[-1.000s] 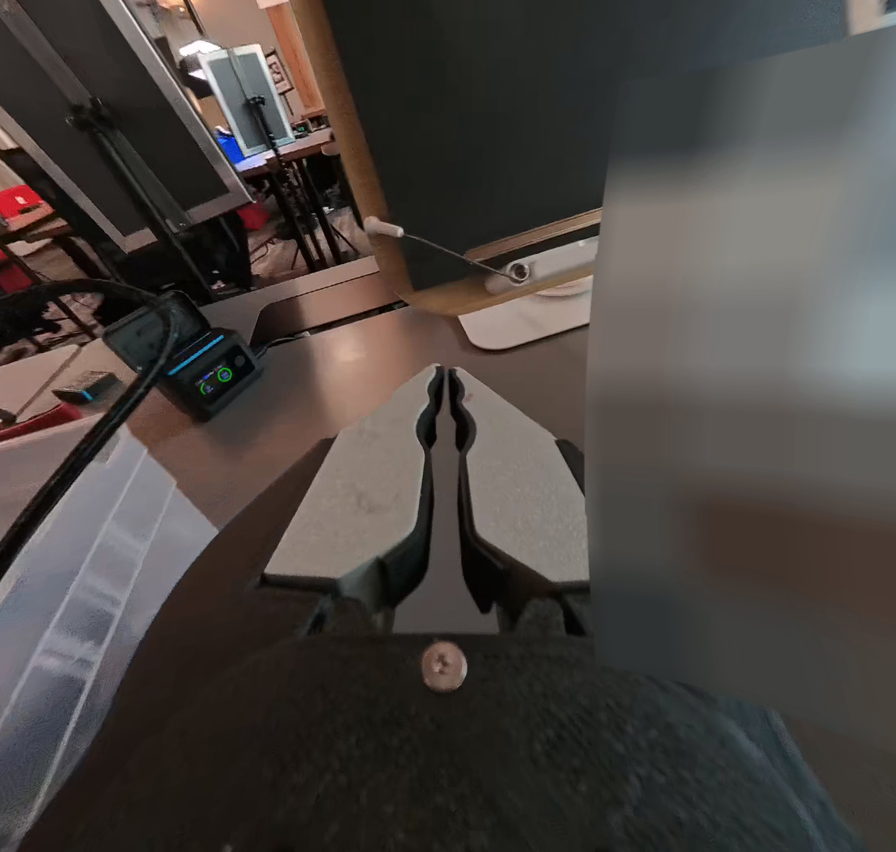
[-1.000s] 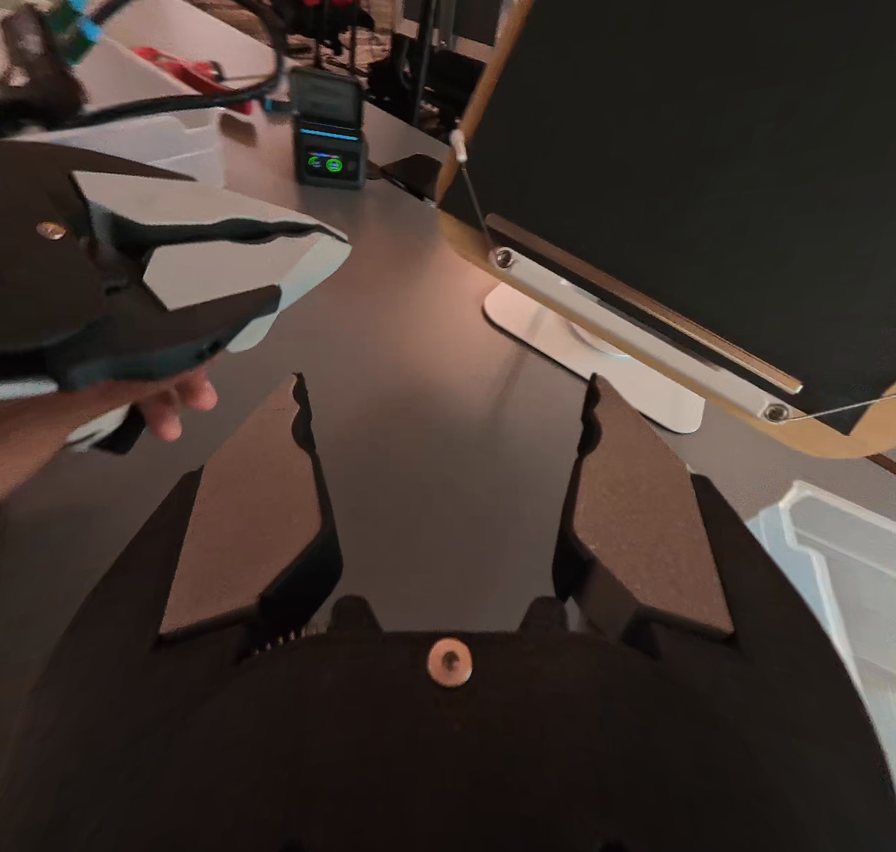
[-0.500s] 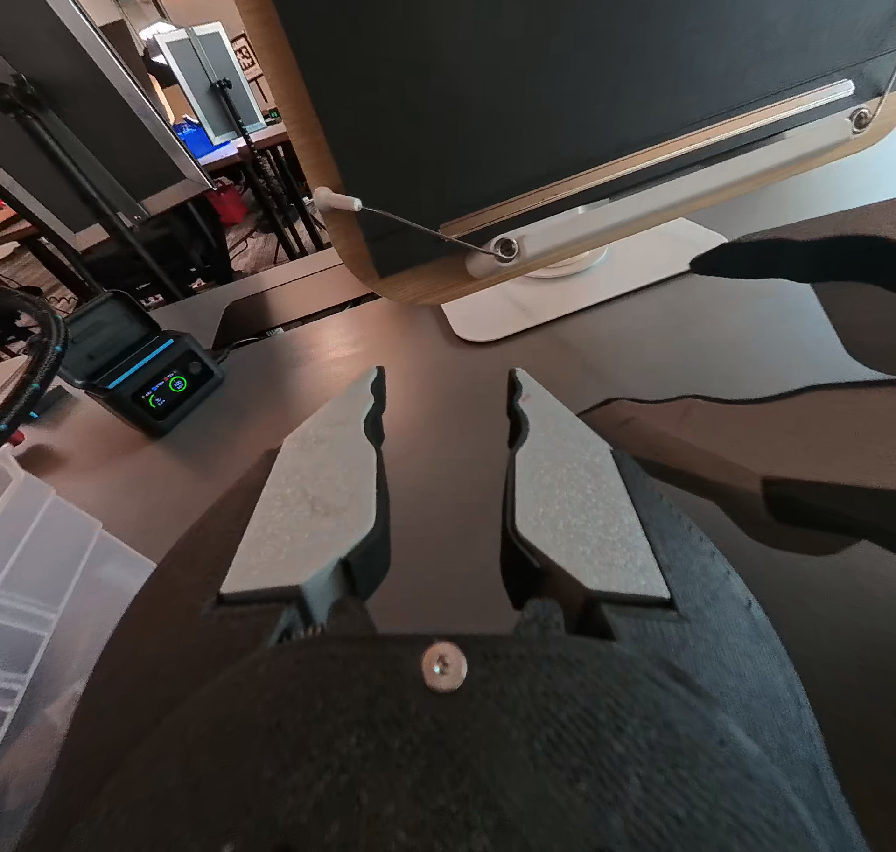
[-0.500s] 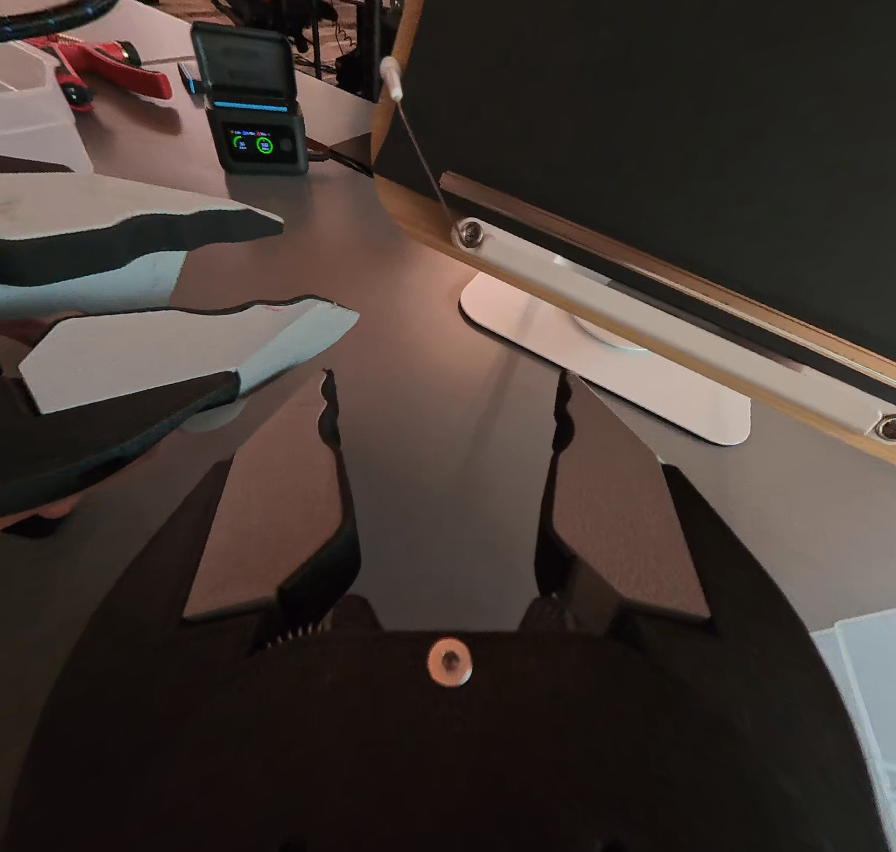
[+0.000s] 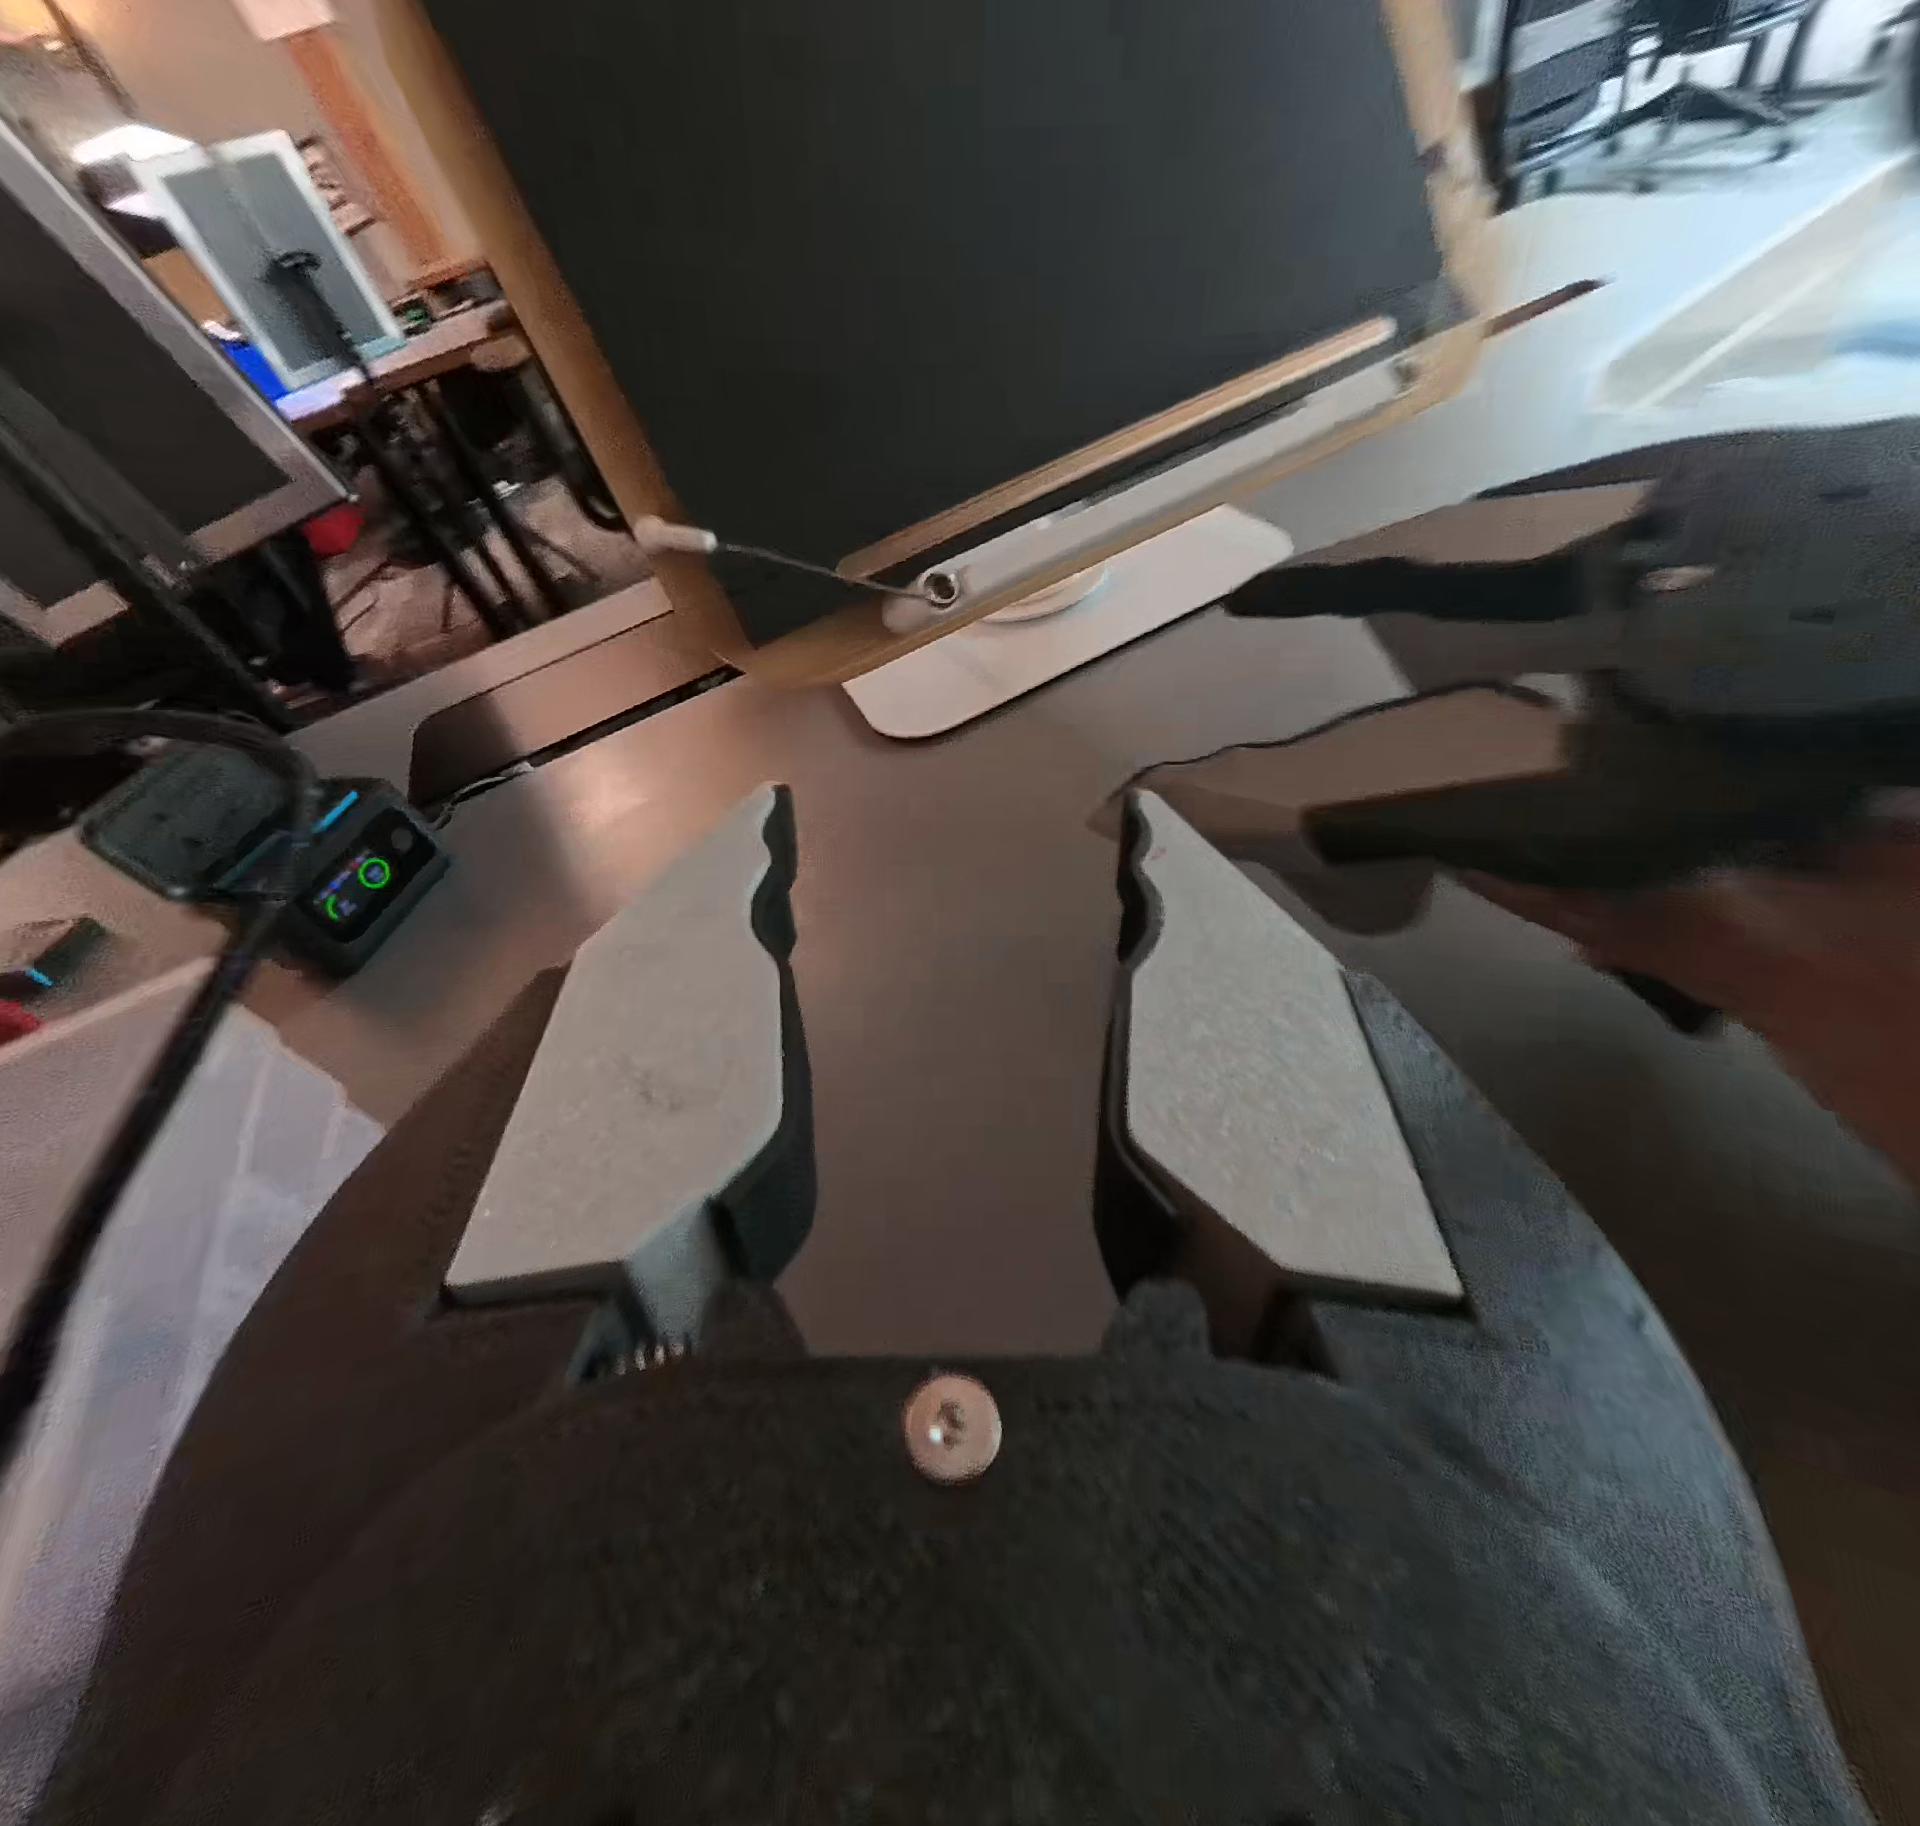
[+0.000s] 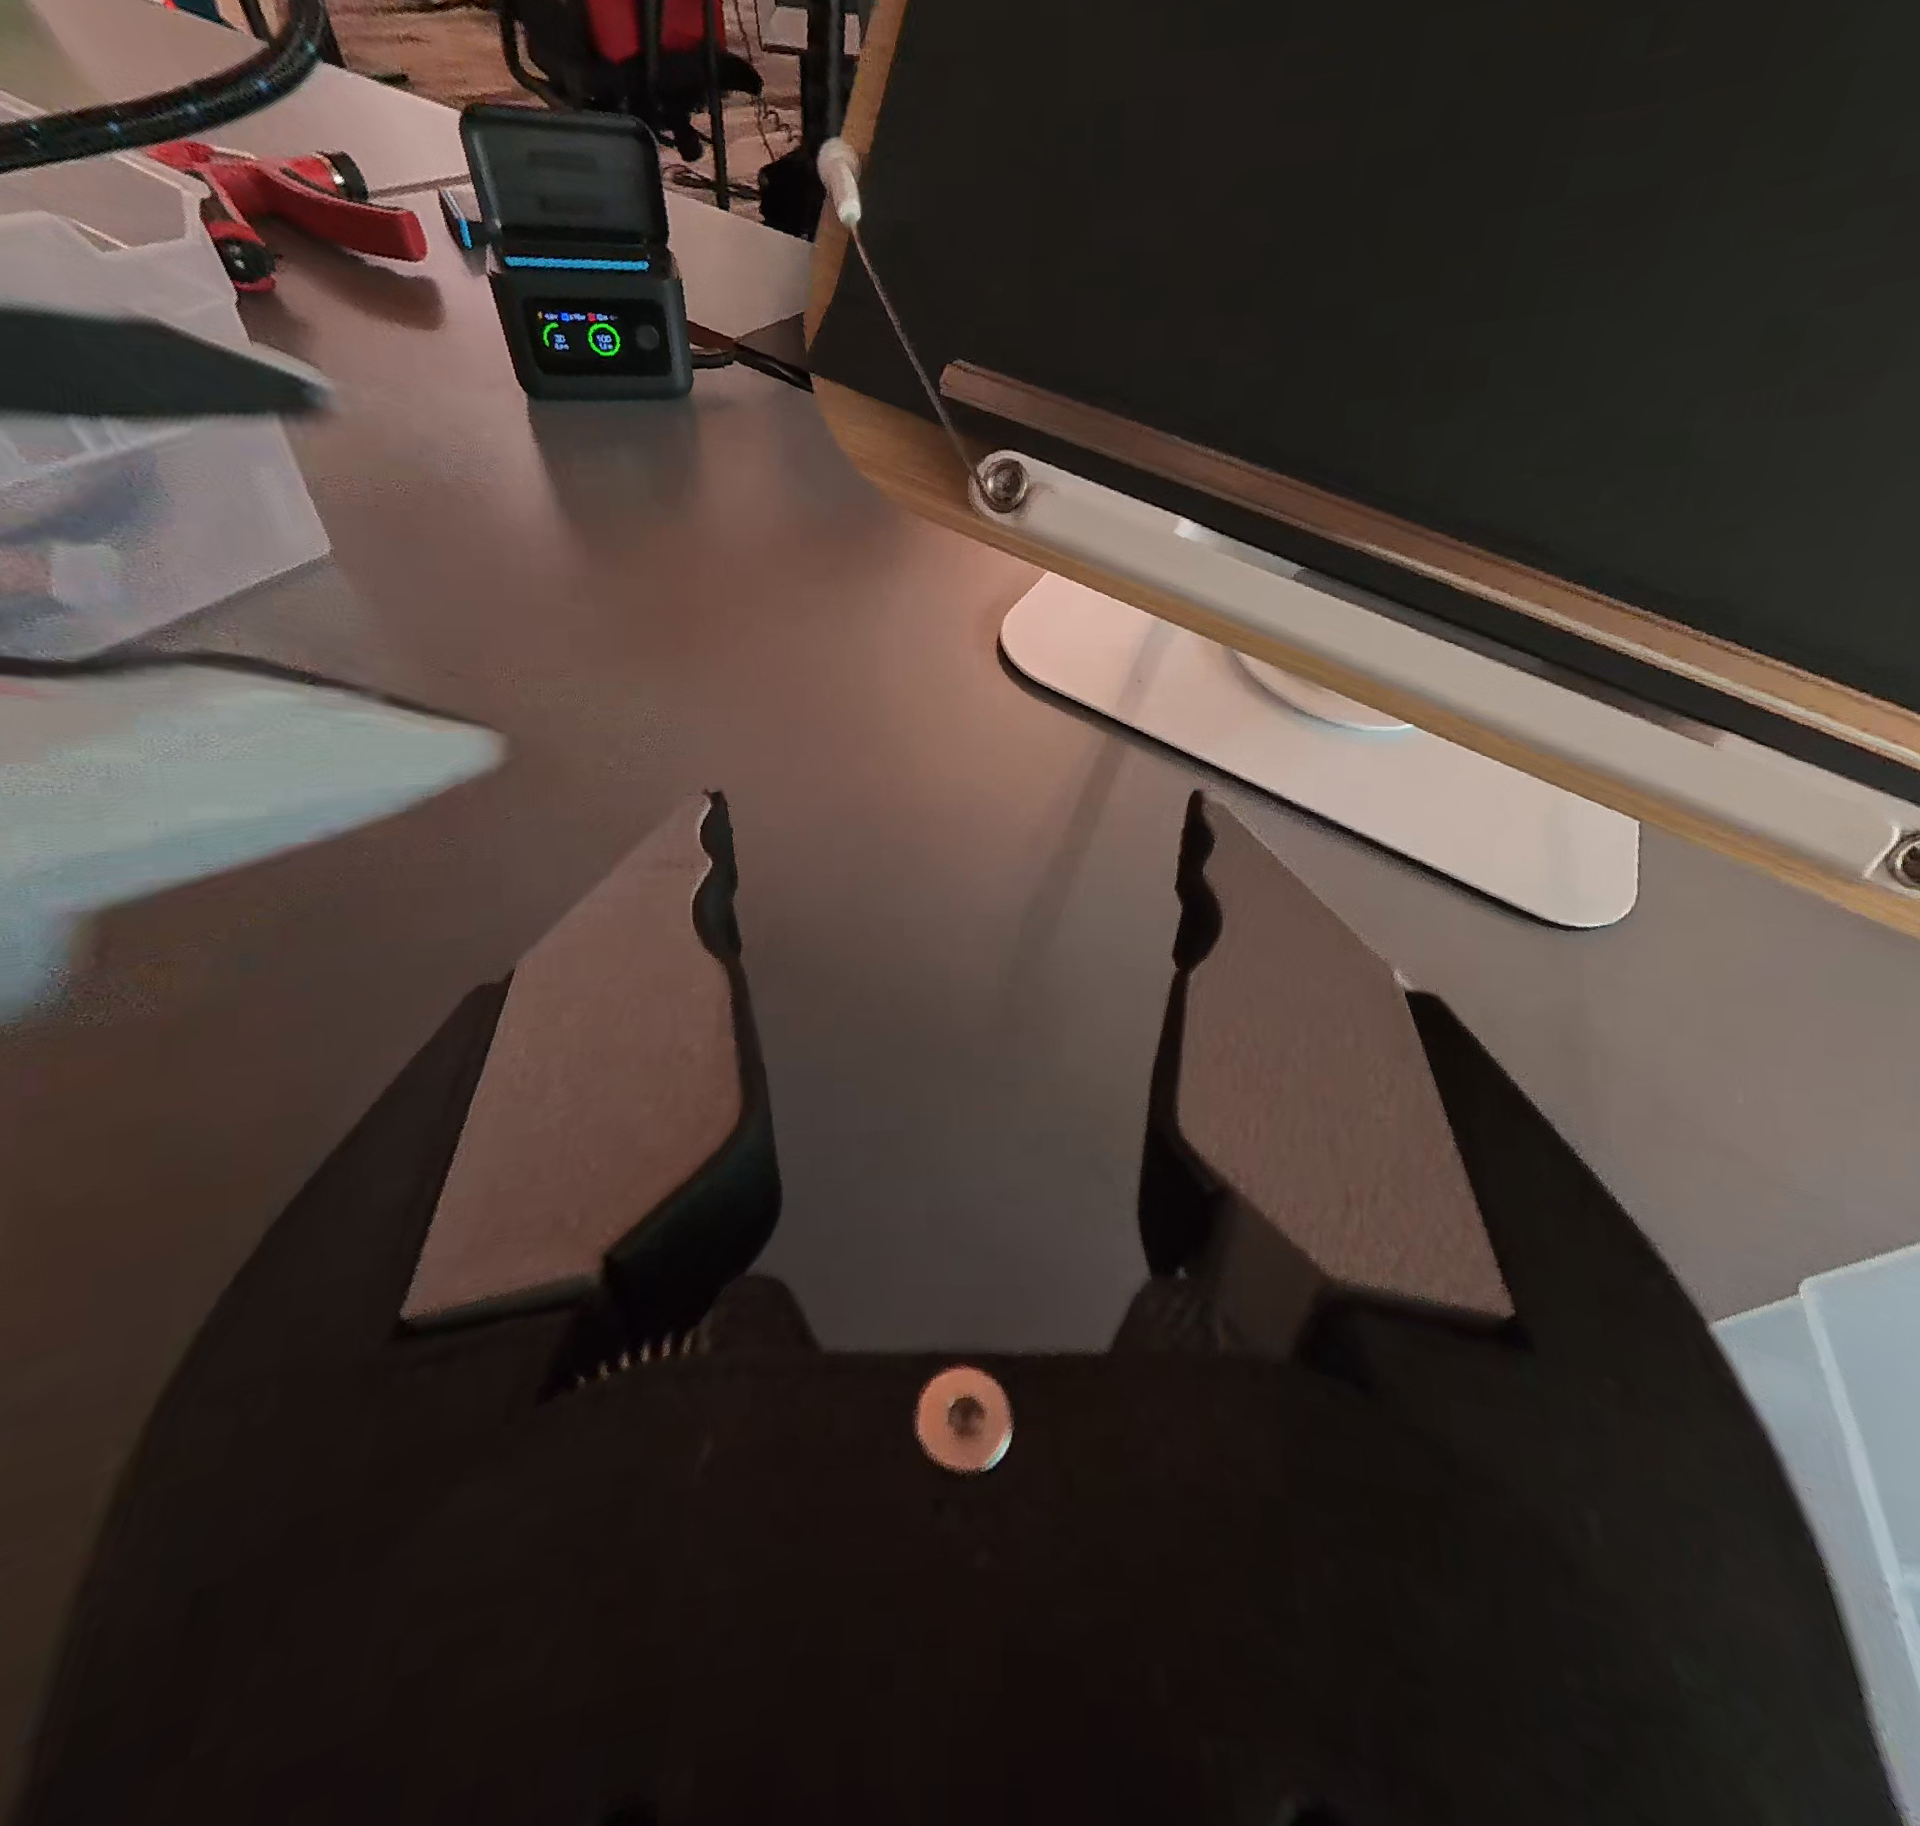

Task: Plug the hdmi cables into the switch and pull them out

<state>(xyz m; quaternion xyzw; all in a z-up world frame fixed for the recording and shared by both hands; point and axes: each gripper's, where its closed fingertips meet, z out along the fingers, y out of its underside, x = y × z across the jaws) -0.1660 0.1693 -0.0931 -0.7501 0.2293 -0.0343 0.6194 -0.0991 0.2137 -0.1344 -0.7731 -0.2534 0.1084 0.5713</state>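
Note:
A black braided cable (image 5: 197,1007) hangs at the left edge of the left wrist view and runs along the top left of the right wrist view (image 6: 156,114). I cannot make out its plug or a switch. My left gripper (image 5: 953,820) is open and empty above the dark table (image 5: 935,1049). It also shows in the right wrist view (image 6: 239,789) as a blur at the left. My right gripper (image 6: 954,820) is open and empty over the table, and it shows in the left wrist view (image 5: 1455,696) just right of the left fingertips.
A large dark monitor (image 6: 1455,166) on a white base (image 6: 1320,737) stands close ahead. A small black device with a lit display (image 6: 587,322) sits at the left, with a red tool (image 6: 301,202) behind it. Clear plastic bins lie at the left (image 6: 135,488) and lower right (image 6: 1849,1464).
My left gripper went from shut to open. My right gripper's jaws narrowed a little but stayed open. Both views shifted, and the left gripper is now blurred with motion.

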